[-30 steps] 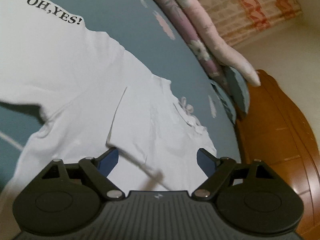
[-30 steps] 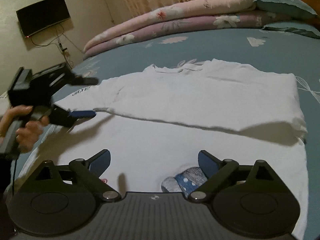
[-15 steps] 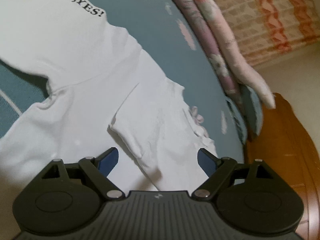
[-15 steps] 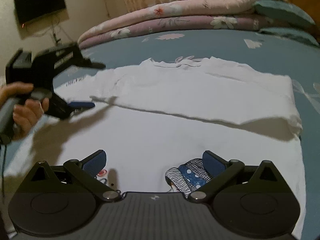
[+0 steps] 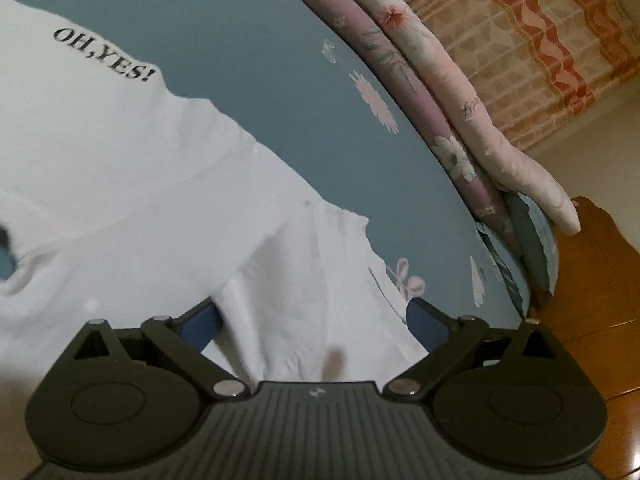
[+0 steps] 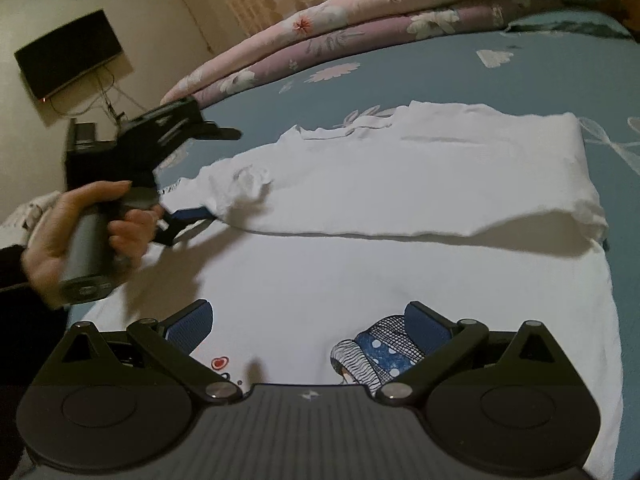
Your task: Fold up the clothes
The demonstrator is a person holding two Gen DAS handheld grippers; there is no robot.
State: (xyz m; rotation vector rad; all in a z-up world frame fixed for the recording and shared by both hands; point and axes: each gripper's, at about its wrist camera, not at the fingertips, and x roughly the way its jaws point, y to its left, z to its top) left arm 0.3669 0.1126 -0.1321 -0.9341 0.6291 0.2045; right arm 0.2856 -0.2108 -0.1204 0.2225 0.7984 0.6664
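Holding a claw in each hand, I face a white T-shirt (image 6: 360, 264) spread on the blue flowered bed (image 6: 480, 80). Its far side is folded over toward the middle, leaving a long raised edge across the cloth. My left claw (image 5: 314, 320) has just been opening; its jaws stand wide, with the folded sleeve end between them, though I cannot quite tell whether a pad brushes it. My right claw (image 6: 308, 324) hovers released above the cartoon print. Rolled quilts (image 6: 320, 36) line the bed's far edge.
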